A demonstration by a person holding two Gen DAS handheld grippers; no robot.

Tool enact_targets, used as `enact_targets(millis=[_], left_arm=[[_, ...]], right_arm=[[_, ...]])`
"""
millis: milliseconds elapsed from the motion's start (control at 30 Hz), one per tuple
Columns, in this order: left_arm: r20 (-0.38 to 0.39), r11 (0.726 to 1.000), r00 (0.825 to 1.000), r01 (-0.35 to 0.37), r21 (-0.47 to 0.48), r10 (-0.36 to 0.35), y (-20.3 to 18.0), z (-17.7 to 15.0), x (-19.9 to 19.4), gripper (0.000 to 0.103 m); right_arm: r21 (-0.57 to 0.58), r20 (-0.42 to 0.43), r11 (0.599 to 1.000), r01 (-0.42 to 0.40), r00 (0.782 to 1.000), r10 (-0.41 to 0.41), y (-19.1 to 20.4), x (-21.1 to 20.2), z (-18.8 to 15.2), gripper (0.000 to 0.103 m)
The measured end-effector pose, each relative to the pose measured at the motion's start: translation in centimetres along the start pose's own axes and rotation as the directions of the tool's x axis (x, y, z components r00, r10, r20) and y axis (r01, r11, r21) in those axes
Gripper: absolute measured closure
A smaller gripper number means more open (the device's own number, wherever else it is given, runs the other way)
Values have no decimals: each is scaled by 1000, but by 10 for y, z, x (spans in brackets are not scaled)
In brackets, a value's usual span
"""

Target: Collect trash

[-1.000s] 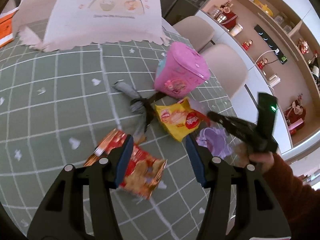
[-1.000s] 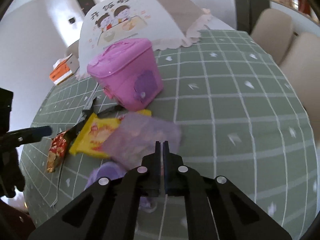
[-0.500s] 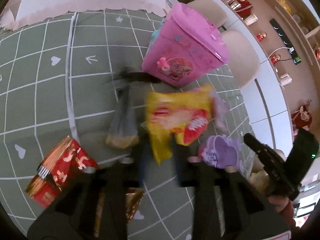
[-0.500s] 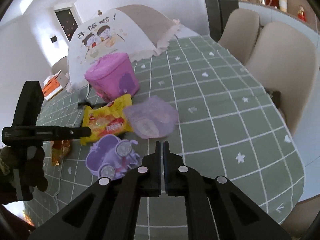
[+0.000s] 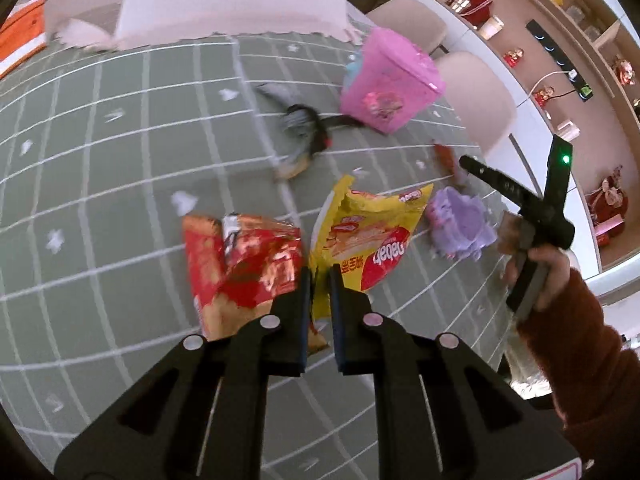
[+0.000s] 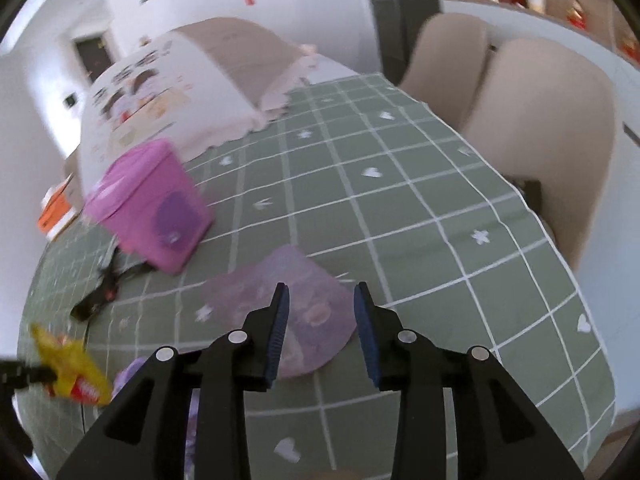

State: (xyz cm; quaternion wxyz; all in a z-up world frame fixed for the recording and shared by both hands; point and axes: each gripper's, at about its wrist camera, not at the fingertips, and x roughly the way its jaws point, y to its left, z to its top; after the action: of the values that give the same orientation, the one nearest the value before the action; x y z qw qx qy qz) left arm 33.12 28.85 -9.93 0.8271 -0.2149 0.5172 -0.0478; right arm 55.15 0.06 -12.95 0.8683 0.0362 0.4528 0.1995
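Left hand-held gripper [image 5: 319,276] is clamped on the lower edge of the yellow foil snack wrapper [image 5: 370,236], held above the green checked bench [image 5: 120,152]. The wrapper's long axis runs away from the jaws, torn end pointing toward the pink plastic bin [image 5: 390,82]. Right hand-held gripper [image 6: 319,300] is open, over a translucent purple plastic lid [image 6: 280,312] near the bin [image 6: 148,204]. A red snack wrapper [image 5: 240,264] lies just beside the yellow one.

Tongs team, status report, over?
Left tongs shut on yellow wrapper. Right tongs open above purple wrapper. Pink bin unobstructed.
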Motion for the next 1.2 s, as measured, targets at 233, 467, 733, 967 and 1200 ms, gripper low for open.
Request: enact_targets(millis=[233, 467, 733, 967, 1200], left_arm=[[18, 999, 1000, 20, -36, -20, 13, -2, -5, 93], [25, 999, 999, 37, -15, -37, 12, 3, -8, 87], [50, 998, 996, 67, 6, -68, 18, 11, -22, 77], [81, 998, 995, 64, -28, -62, 27, 18, -30, 71], [64, 998, 997, 46, -30, -44, 33, 16, -29, 69]], right_arm=[[36, -29, 998, -56, 998, 57, 8, 12, -2, 70], [241, -6, 955, -172, 984, 178, -12, 14, -4, 70], [150, 24, 989, -21, 1000, 17, -7, -21, -8, 70], [52, 39, 994, 95, 994, -97, -3, -32, -16, 70], [183, 44, 977, 111, 992, -121, -11, -34, -42, 70]])
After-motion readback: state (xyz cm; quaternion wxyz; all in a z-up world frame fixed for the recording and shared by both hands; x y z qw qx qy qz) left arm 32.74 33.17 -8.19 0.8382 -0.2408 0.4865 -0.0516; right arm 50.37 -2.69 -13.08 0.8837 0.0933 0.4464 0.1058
